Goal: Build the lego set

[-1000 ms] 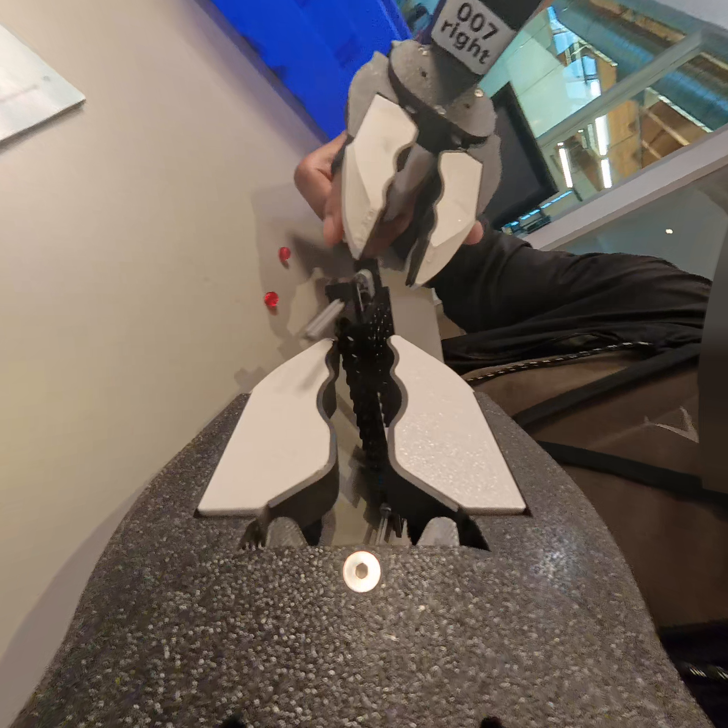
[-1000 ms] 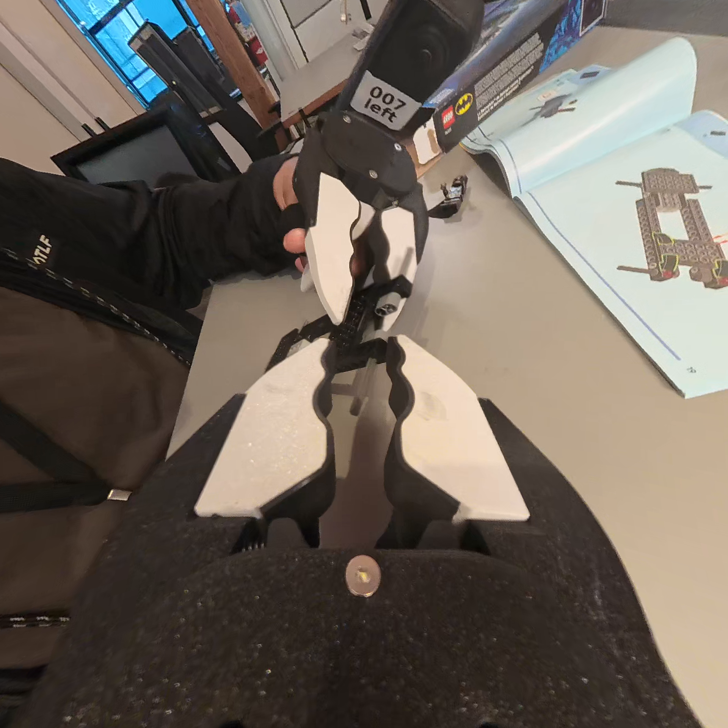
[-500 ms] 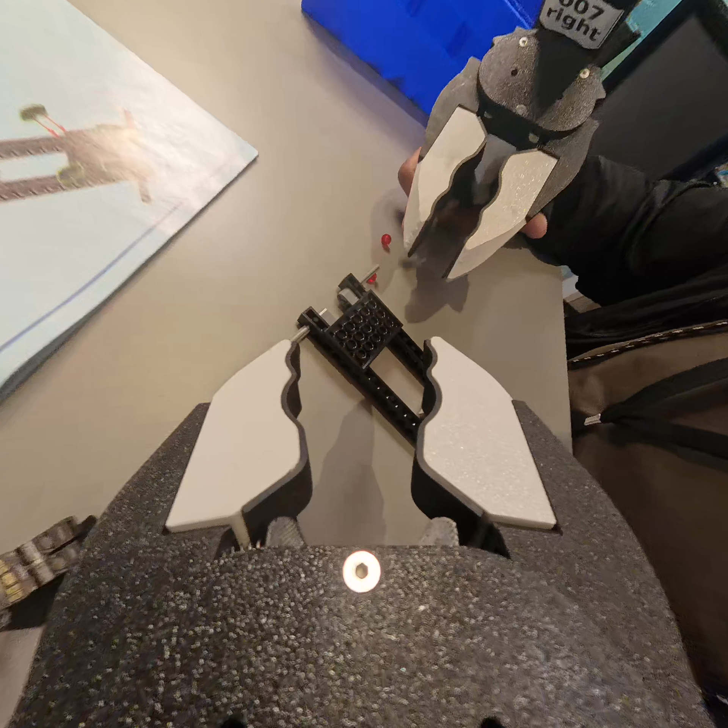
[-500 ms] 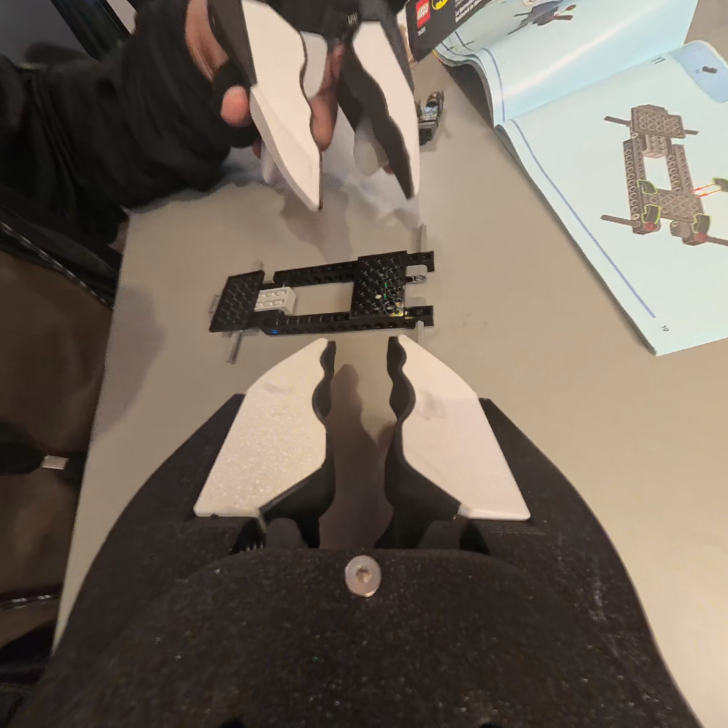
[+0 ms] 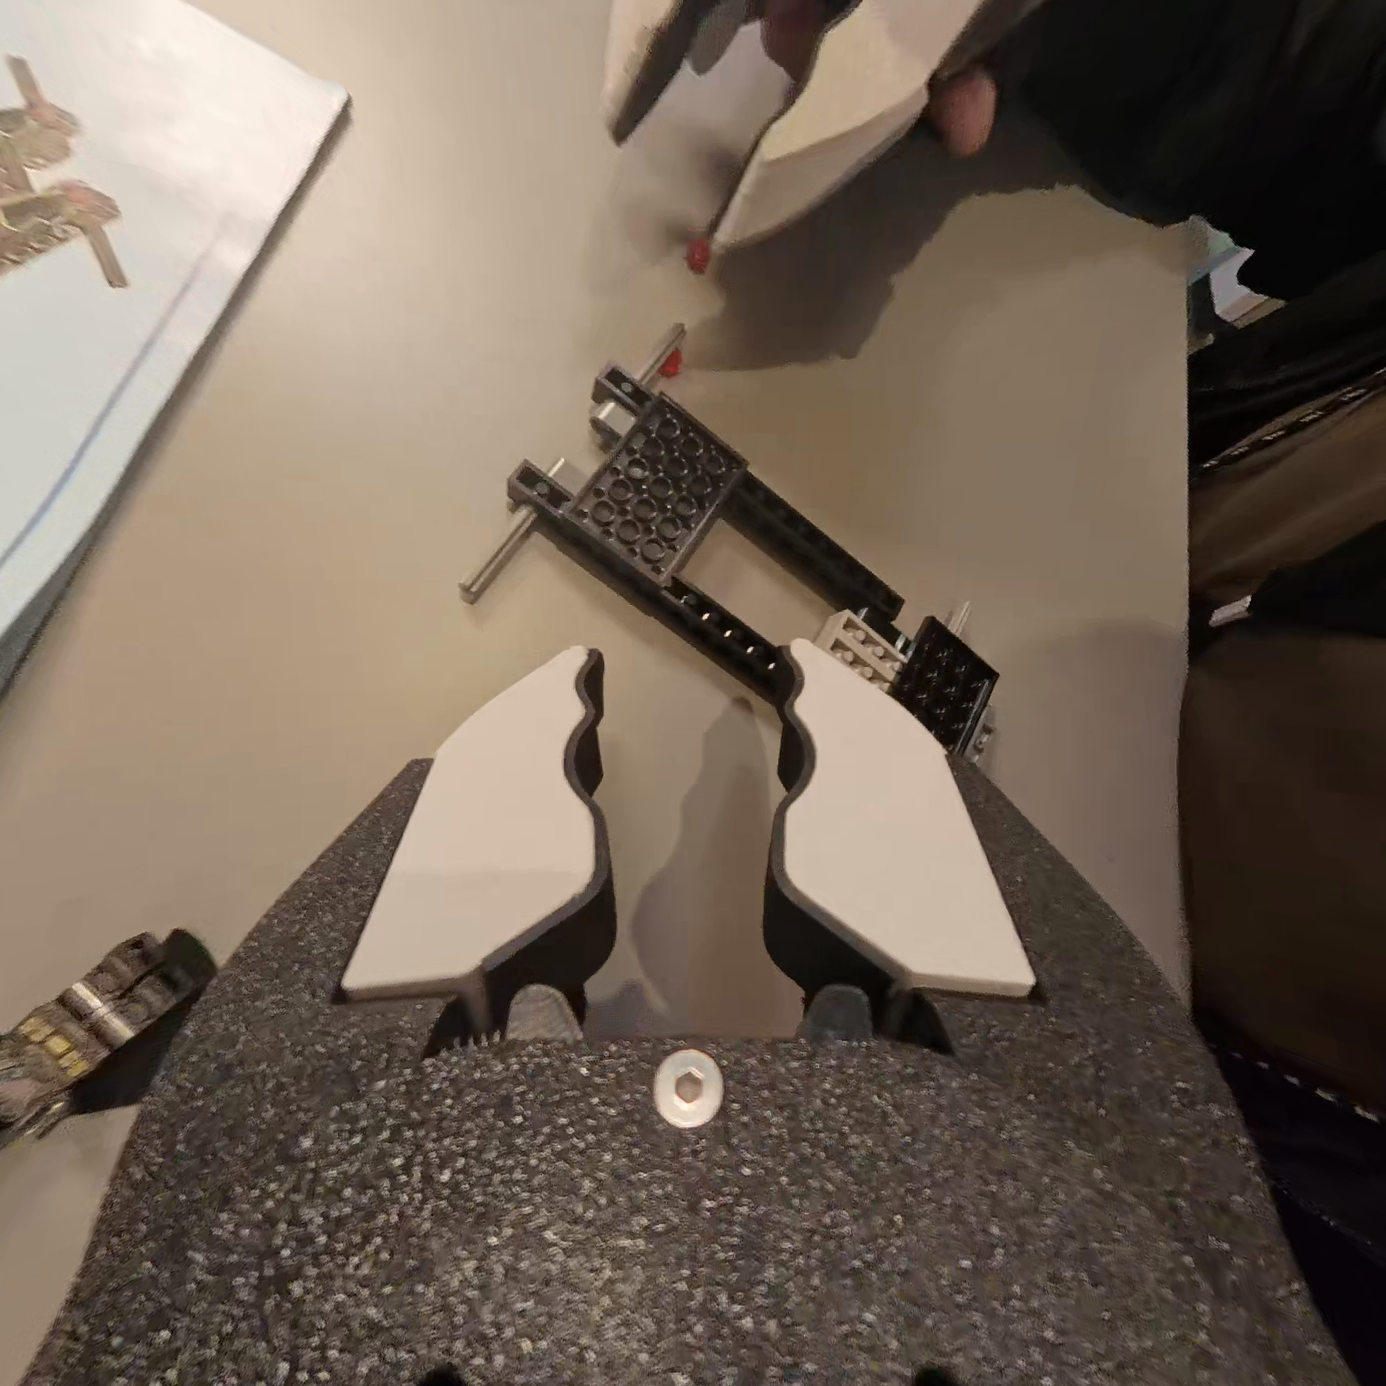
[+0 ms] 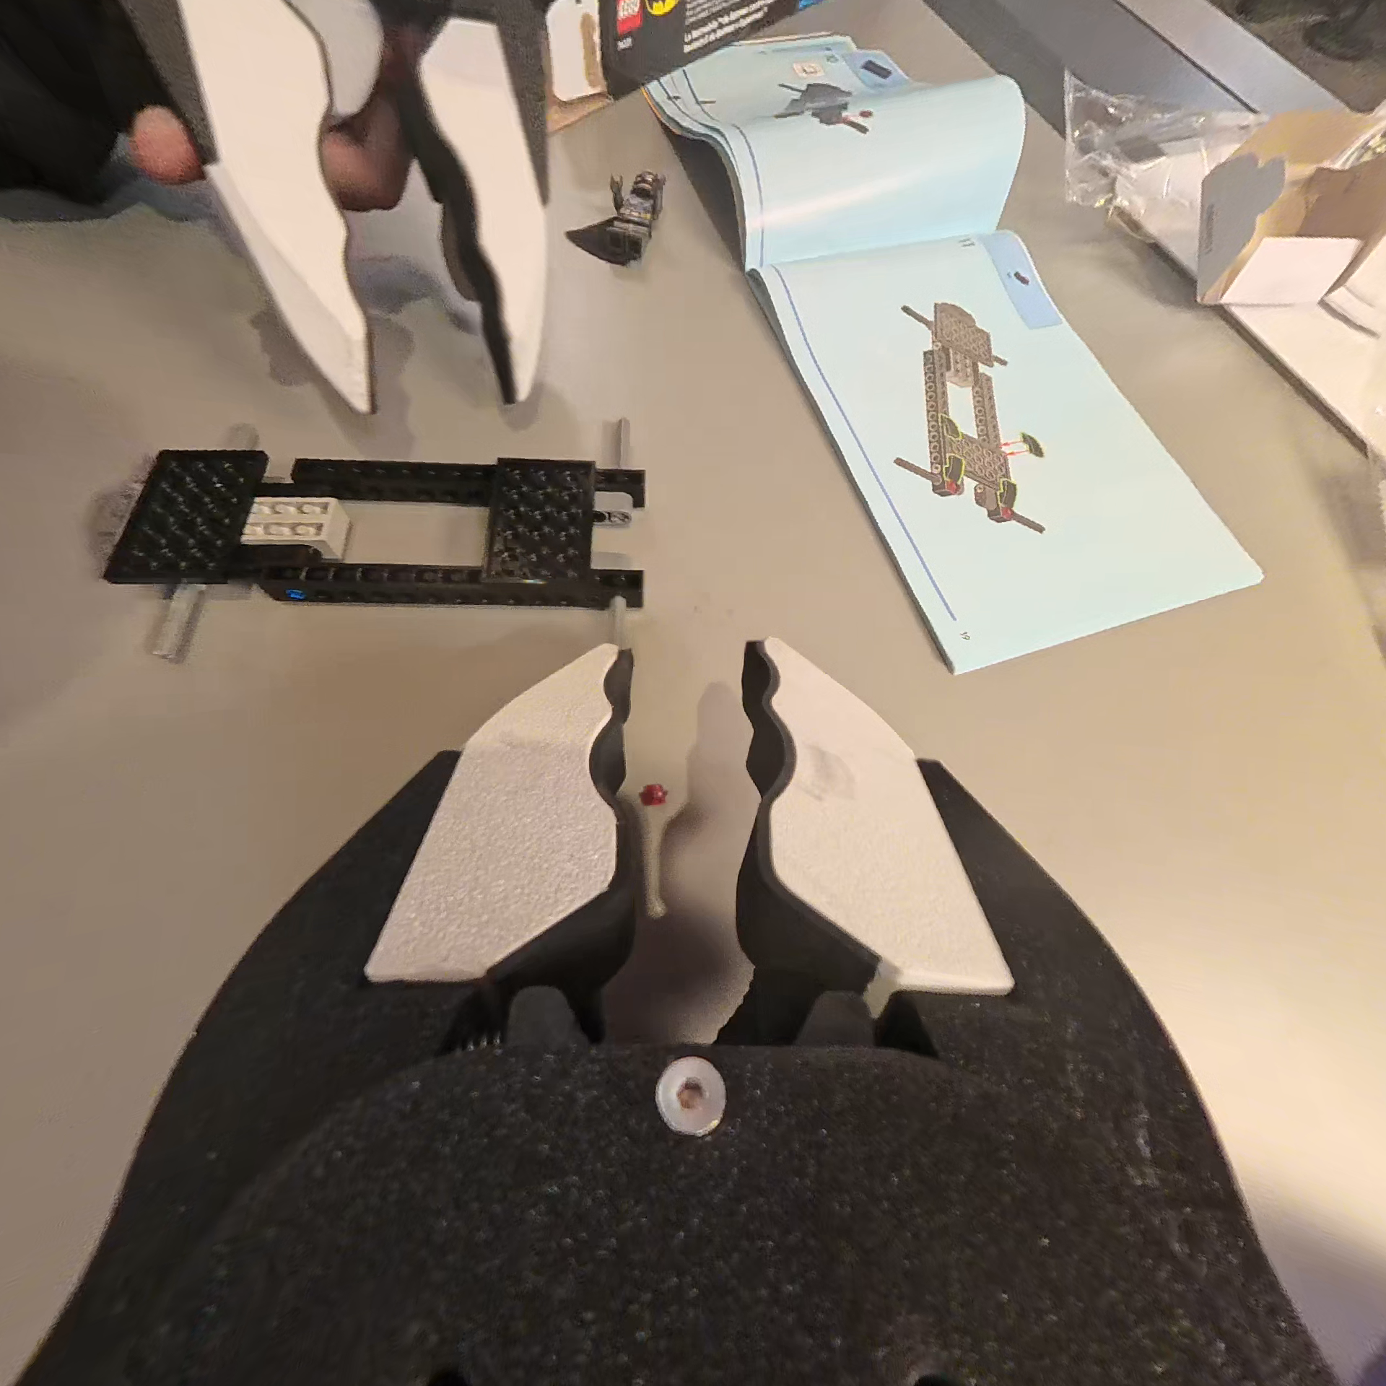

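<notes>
**Both grippers hovering open over a black brick chassis**

On the grey table, a black brick chassis is lying flat, held by neither gripper. The left gripper is hanging just beside its near beam, jaws apart and bare. The right gripper is standing open off the chassis's axle end, a small red stud lying on the table between its fingers. Right of the chassis, a printed instruction booklet is lying open; a lettered set box is sitting beyond.
</notes>
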A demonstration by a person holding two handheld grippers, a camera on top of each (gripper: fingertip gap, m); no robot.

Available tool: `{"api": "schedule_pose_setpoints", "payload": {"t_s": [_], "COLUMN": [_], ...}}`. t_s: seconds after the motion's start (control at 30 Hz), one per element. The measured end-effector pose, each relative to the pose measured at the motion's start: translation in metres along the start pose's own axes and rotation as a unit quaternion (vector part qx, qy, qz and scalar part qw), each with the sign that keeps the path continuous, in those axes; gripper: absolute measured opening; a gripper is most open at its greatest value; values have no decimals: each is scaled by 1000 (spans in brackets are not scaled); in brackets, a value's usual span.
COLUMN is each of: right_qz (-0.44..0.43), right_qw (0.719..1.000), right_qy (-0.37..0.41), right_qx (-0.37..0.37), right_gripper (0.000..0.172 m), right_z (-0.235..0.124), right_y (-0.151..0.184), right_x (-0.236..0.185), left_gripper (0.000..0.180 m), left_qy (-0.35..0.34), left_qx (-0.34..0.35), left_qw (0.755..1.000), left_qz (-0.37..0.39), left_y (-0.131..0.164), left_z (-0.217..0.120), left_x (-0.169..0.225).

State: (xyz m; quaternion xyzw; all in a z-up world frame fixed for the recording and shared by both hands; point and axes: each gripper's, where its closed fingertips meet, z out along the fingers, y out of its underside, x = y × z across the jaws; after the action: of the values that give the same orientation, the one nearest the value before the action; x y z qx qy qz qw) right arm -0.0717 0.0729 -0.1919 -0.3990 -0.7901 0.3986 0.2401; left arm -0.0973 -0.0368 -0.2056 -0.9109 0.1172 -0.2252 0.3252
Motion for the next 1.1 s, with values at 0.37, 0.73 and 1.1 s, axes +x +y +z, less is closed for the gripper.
{"api": "schedule_pose_setpoints", "payload": {"t_s": [0.37, 0.73, 1.1], "right_qz": [45, 40, 40], "right_qw": [998, 997, 997], "right_qy": [36, 61, 67], "right_qx": [-7, -17, -23], "right_gripper": [29, 29, 29], "right_z": [-1, -3, -3], "right_y": [6, 11, 13], "right_x": [20, 26, 28], "left_gripper": [43, 30, 36], "left_qy": [-51, -187, -205], "left_qx": [-39, -101, -103], "left_qw": [998, 964, 970], "left_qz": [24, 158, 82], "left_y": [1, 10, 12], "left_z": [22, 4, 2], "left_x": [13, -24, -32]}}
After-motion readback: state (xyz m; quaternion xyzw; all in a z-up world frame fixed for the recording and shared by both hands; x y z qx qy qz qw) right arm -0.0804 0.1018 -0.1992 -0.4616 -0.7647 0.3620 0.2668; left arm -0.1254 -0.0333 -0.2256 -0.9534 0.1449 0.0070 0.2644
